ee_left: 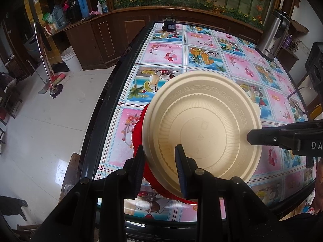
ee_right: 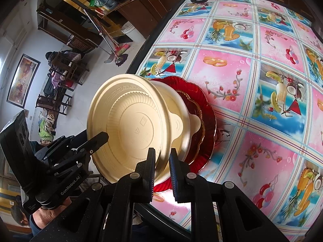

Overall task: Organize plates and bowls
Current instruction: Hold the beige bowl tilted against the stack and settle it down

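Observation:
A cream bowl with a ribbed wall and a key-pattern rim is held tilted over red plates on the patterned table. My left gripper is shut on its near rim, one finger inside the bowl and one outside. From the right, my right gripper clamps the opposite rim. In the right wrist view the right gripper pinches the cream bowl, which nests with a second cream bowl behind it. A large red plate carries a smaller amber-edged one. The left gripper grips the rim at the left.
A steel kettle stands at the table's far right, a small black device at its far edge. The table's black rim runs close on the left, above a tiled floor with a white bucket and mops. A seated person is across the room.

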